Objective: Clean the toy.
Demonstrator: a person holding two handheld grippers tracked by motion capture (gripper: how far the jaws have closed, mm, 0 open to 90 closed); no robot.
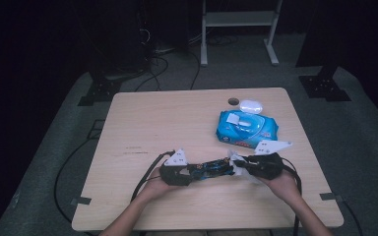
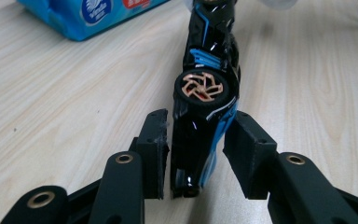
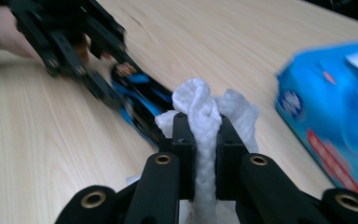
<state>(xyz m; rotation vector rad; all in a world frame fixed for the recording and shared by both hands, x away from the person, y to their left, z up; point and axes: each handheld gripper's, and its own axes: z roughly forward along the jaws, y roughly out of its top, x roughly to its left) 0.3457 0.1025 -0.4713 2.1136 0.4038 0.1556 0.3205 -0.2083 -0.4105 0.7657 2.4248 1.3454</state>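
Your left gripper (image 2: pixel 196 154) has its jaws around the tail of the glossy black-and-blue toy car (image 2: pixel 207 107) with copper-spoked wheels. The left pad sits against the car's side; on the right a narrow gap shows, so you can't call the grip firm. The car lies on its side on the pale wood-grain table (image 1: pixel 167 118), in front of the blue plastic wet-wipes pack (image 1: pixel 246 129), nose towards your right gripper (image 3: pixel 200 161). Your right gripper is clamped on a crumpled white wipe (image 3: pixel 205 116), which bunches up past the pads and touches the car's front end. The wipes pack lies just behind the right gripper, its white lid flap (image 1: pixel 250 105) open on the far side.
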